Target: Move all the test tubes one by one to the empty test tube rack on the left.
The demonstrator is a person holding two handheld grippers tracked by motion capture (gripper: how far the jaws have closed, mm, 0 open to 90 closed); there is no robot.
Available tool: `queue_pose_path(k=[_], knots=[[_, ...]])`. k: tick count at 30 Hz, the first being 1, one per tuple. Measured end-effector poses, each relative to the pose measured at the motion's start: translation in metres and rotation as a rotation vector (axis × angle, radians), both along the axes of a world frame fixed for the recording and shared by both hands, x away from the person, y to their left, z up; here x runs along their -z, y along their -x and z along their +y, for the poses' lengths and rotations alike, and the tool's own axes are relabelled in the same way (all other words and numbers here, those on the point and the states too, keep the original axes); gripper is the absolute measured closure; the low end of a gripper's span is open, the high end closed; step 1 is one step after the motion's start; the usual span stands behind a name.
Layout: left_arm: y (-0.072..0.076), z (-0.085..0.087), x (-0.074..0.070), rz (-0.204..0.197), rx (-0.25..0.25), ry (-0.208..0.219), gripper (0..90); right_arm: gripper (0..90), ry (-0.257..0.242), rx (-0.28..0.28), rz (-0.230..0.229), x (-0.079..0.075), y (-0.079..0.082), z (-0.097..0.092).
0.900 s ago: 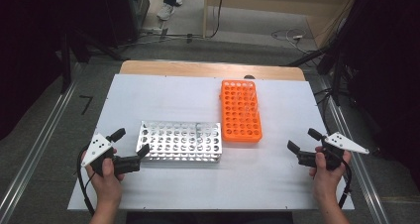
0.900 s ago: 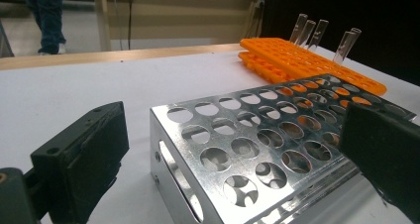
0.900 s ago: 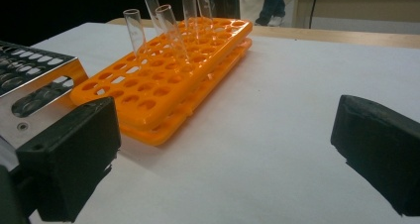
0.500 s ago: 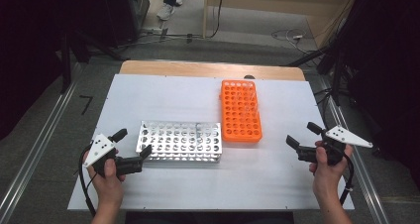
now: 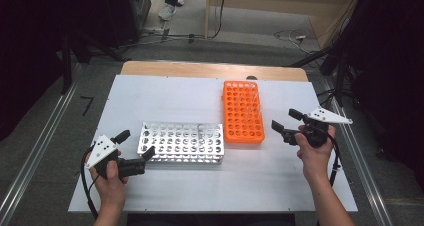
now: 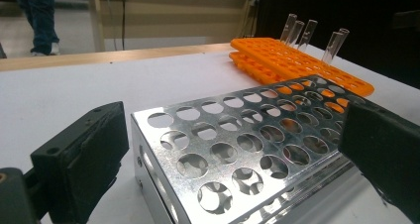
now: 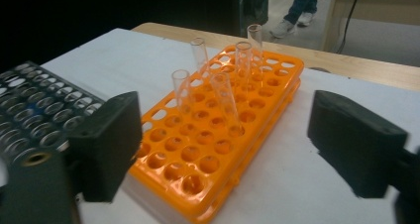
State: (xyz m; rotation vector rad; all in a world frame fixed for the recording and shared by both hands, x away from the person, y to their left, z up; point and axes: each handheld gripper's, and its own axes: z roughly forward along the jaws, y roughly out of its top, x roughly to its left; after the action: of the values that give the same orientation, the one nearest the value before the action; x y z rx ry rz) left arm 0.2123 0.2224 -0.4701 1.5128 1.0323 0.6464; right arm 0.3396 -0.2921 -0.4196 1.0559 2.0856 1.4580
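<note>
Clearly the work in hand centres on the clear glass test tubes (image 7: pixel 225 102) standing in the orange tube rack (image 5: pixel 243 112), which sits on the white table (image 5: pixel 170 93) toward its right half, just beside the empty perforated metal rack (image 5: pixel 181 142). Five tubes show in the right gripper view, clustered in the far half of the orange rack, some upright and at least one leaning in its hole.

The right gripper (image 5: pixel 288 121) hovers near the orange rack's right edge with its jaws spread and nothing between them. The left gripper (image 5: pixel 135 146) sits at the metal rack's left end, jaws spread wide, astride the rack's near corner in the left gripper view; whether the pads touch it I cannot tell.

The tubes are probably light, rigid, smooth and breakable, so they would slip under a loose pinch and crack under a hard one. The best hold looks like the exposed upper wall just below the rim, squeezed gently and lifted straight along the tube's axis so it clears its hole without binding.
</note>
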Motion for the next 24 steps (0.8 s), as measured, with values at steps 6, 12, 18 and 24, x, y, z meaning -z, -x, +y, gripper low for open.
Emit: queue_pose_path(k=[6, 12, 18, 24], knots=[[0.0, -0.001, 0.001, 0.009, 0.005, 0.002, 0.0, 33.5, 0.043, 0.021, 0.061, 0.012, -0.027, 0.015], [-0.002, -0.001, 0.002, 0.011, 0.007, 0.005, 0.0, 51.3, 0.083, 0.054, 0.08, 0.024, -0.044, 0.024], [-0.002, 0.0, 0.001, 0.012, 0.006, 0.006, 0.0, 60.1, 0.095, 0.02, 0.102, 0.034, -0.054, 0.033], [-0.001, -0.001, 0.001, 0.011, 0.012, 0.004, 0.0, 64.1, 0.111, -0.004, 0.126, 0.045, -0.06, 0.042]])
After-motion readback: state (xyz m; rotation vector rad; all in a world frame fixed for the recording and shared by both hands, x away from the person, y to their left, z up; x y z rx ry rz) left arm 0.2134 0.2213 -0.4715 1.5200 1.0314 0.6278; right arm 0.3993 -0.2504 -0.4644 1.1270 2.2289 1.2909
